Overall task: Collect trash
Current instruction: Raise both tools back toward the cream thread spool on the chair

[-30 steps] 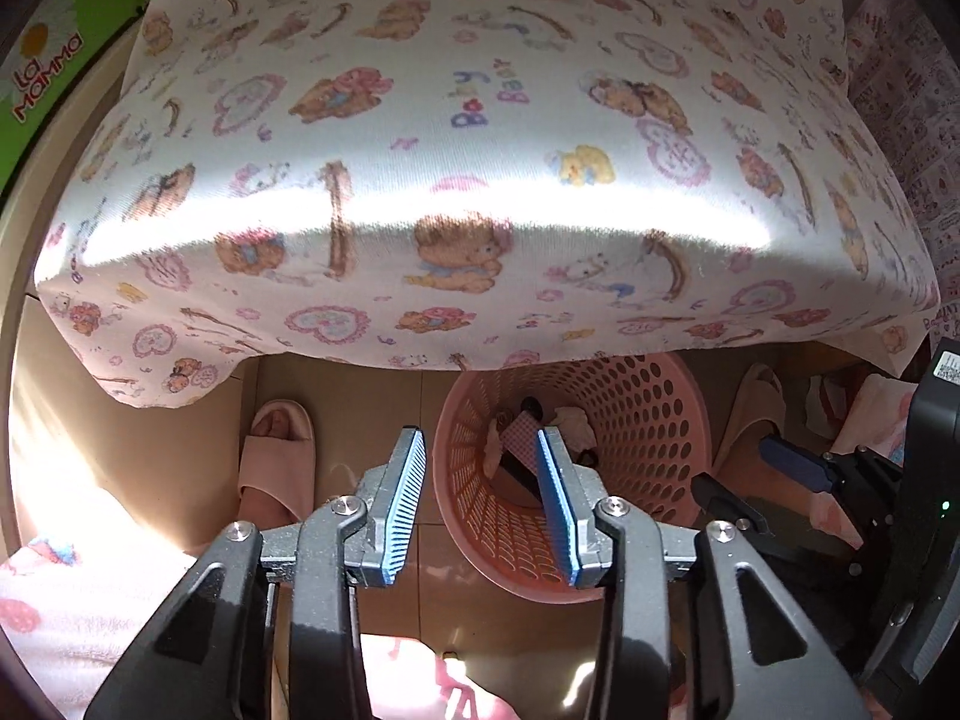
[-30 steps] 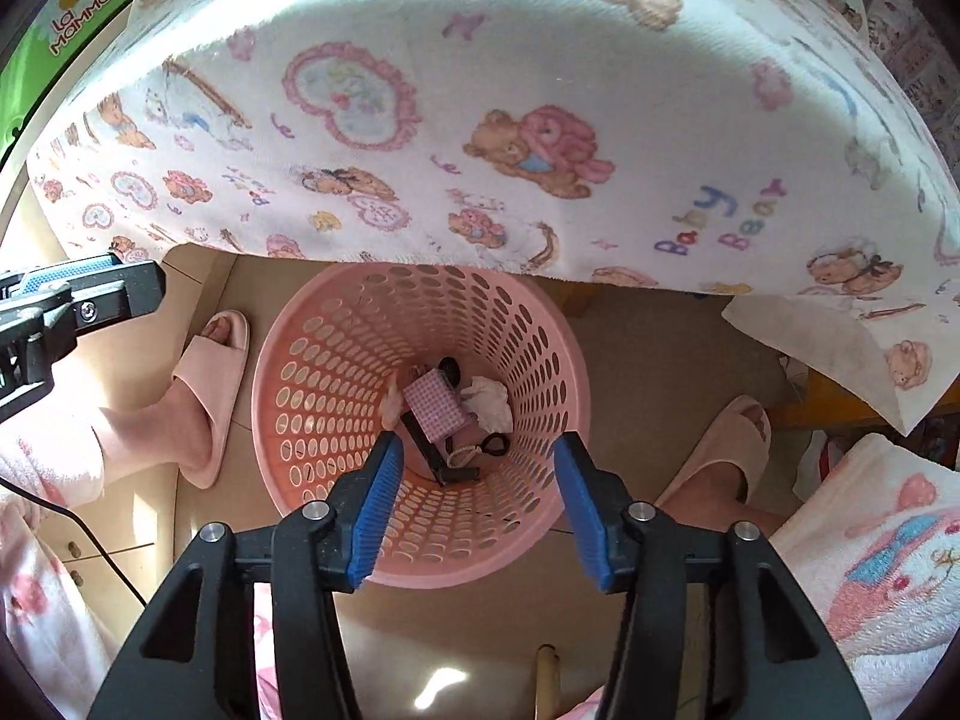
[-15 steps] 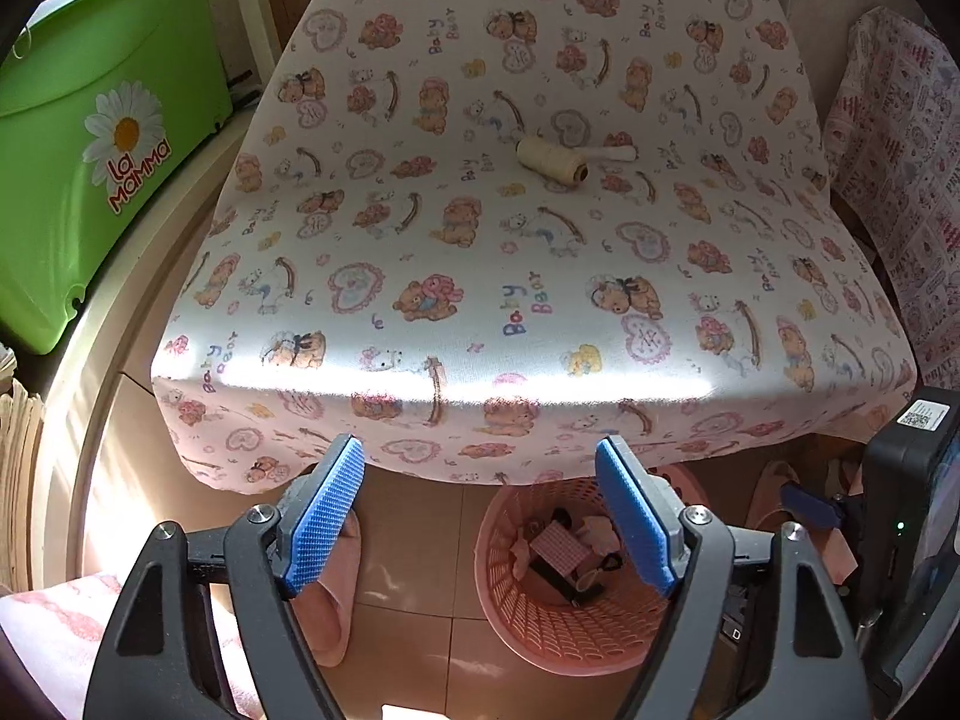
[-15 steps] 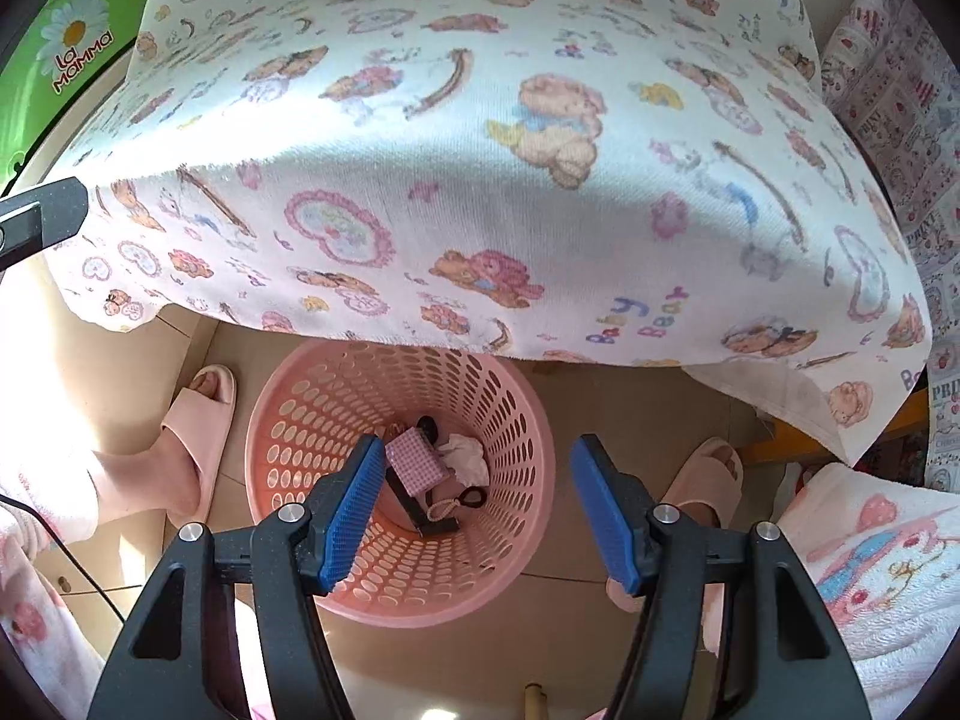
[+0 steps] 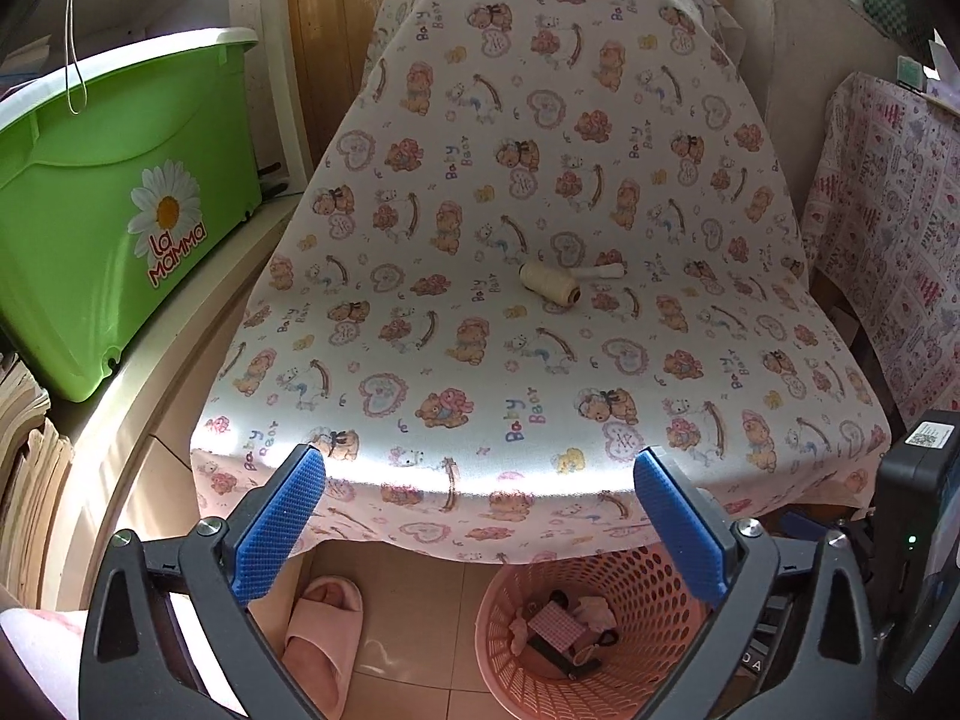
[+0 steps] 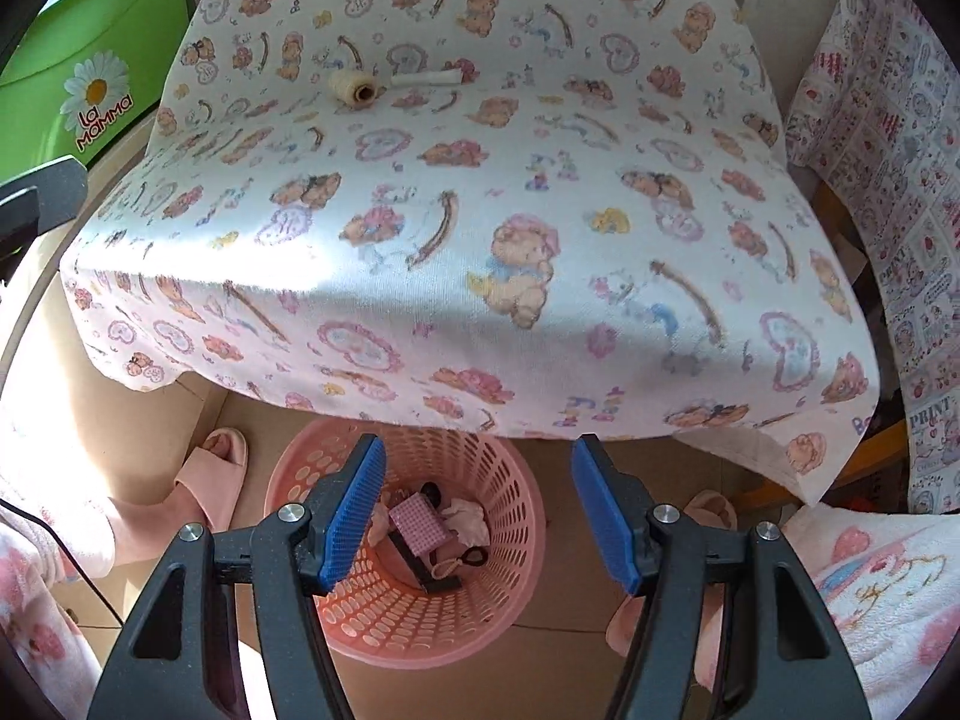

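Note:
A pink perforated basket [image 5: 636,690] [image 6: 390,618] stands on the floor under the table's front edge. Inside lie a pink checked piece [image 5: 558,627] [image 6: 420,525], crumpled white scraps and dark bits. On the bear-print tablecloth [image 5: 540,180] [image 6: 540,180] rest a cream thread spool [image 5: 549,283] [image 6: 354,87] and a thin white roll [image 5: 600,272] [image 6: 426,78] beside it. My left gripper [image 5: 480,456] hovers over the cloth's front edge, its jaws opening wide with nothing between them. My right gripper [image 6: 480,444] hangs above the basket, open and empty.
A green tub [image 5: 120,180] [image 6: 90,72] sits on a shelf at the left. A person's feet in pink slippers [image 5: 324,630] [image 6: 213,468] flank the basket. A patterned cloth [image 5: 888,240] drapes furniture at the right.
Both grippers have risen and tilted up, so the tabletop with the spool fills the views and the basket sits lower. The left jaws spread from narrow to wide; the right widened slightly.

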The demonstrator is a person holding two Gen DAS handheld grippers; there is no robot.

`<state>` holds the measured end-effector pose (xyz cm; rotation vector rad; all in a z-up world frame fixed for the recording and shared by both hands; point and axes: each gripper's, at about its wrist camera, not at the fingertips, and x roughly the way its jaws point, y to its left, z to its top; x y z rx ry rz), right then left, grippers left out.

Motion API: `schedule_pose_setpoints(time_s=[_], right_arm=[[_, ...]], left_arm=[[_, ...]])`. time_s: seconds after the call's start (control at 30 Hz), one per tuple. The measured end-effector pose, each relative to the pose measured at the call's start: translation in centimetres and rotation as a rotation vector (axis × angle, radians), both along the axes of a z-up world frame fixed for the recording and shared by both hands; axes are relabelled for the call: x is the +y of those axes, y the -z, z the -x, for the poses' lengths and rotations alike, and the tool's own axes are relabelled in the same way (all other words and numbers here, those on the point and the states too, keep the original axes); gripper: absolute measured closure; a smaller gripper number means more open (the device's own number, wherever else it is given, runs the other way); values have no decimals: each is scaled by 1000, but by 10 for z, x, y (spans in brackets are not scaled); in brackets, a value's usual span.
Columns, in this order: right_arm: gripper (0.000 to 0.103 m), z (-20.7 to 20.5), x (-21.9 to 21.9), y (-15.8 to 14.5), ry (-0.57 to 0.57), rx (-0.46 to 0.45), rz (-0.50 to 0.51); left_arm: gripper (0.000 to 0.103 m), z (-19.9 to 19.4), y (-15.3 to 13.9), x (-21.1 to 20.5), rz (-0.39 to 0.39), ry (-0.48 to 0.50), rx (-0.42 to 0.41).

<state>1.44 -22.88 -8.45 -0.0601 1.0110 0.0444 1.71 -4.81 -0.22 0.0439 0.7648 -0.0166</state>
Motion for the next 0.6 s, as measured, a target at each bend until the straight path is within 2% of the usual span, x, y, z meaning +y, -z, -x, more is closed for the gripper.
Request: schedule_pose_setpoints(time_s=[0.13,0.27,0.43,0.6], right_arm=[[36,4,-5,-24,-7,-109,-10],[36,-4,-10,-53,-15,-203,-48],[35,-27,-14,-79,-54,-252,-48],[35,-59,-21,-97,-107,-277,-37]], left_arm=[[1,-7,1,6,-38,-19,22],[1,-21,-14,11,-74,7,16],[1,-55,-38,24,-22,10,0],[1,-88,-42,37,23,-21,17]])
